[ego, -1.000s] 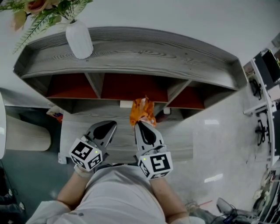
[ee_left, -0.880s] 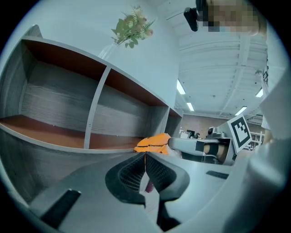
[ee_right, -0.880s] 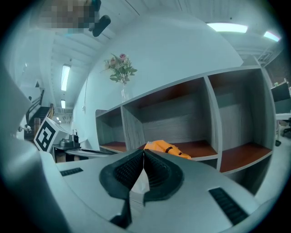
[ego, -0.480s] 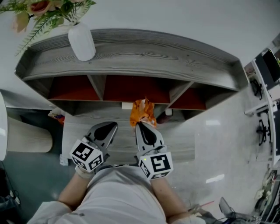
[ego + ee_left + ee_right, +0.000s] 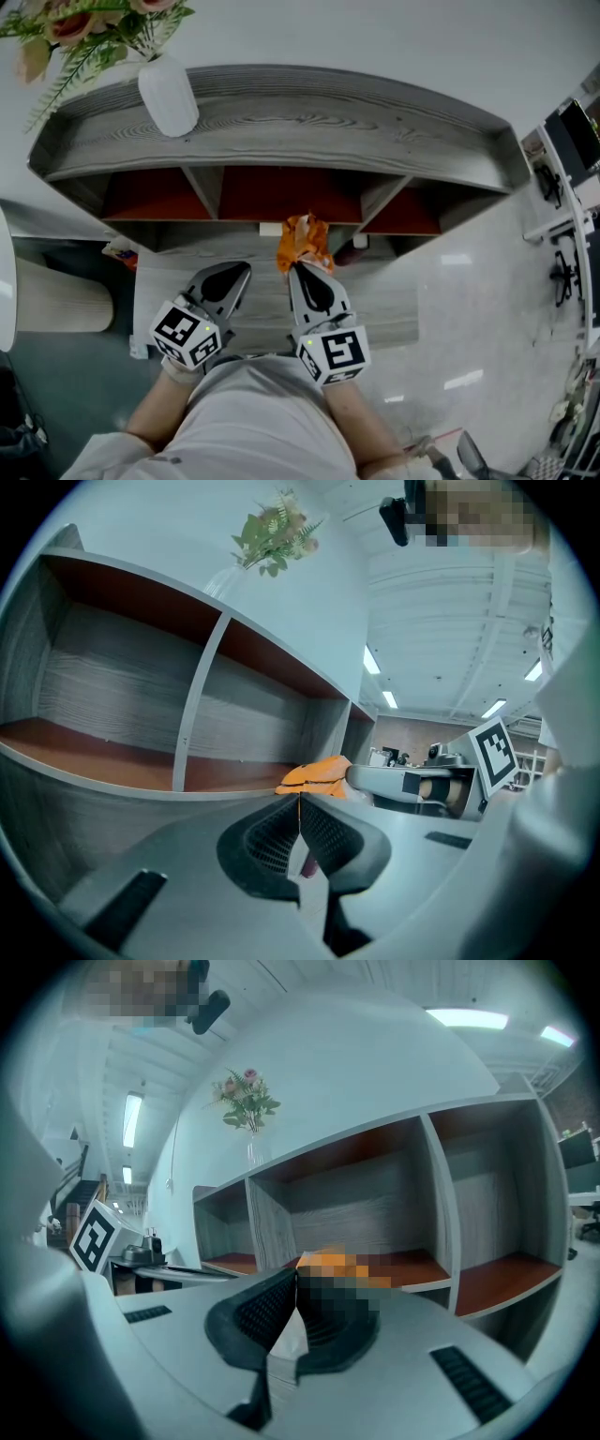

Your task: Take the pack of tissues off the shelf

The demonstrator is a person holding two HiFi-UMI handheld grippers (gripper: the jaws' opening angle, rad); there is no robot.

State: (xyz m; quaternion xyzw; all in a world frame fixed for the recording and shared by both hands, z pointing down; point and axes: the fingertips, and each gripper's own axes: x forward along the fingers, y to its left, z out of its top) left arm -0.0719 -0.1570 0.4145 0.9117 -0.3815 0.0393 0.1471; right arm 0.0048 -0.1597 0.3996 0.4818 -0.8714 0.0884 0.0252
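Note:
An orange pack of tissues point(image 5: 304, 239) is pinched at the tip of my right gripper point(image 5: 296, 268), which is shut on it just in front of the middle compartment of the grey shelf point(image 5: 281, 117). From the right gripper view the pack point(image 5: 323, 1262) shows as an orange edge above the closed jaws, partly under a mosaic patch. My left gripper point(image 5: 238, 270) sits beside it on the left, shut and empty. The left gripper view shows its jaws pressed together point(image 5: 299, 801), with the pack point(image 5: 317, 772) and the right gripper point(image 5: 412, 785) off to the right.
A white vase point(image 5: 169, 94) with flowers stands on the shelf top at the left. Small white items point(image 5: 271, 227) lie on the lower shelf board. A beige round object point(image 5: 56, 295) is at the left; desks with monitors point(image 5: 572, 141) stand at the right.

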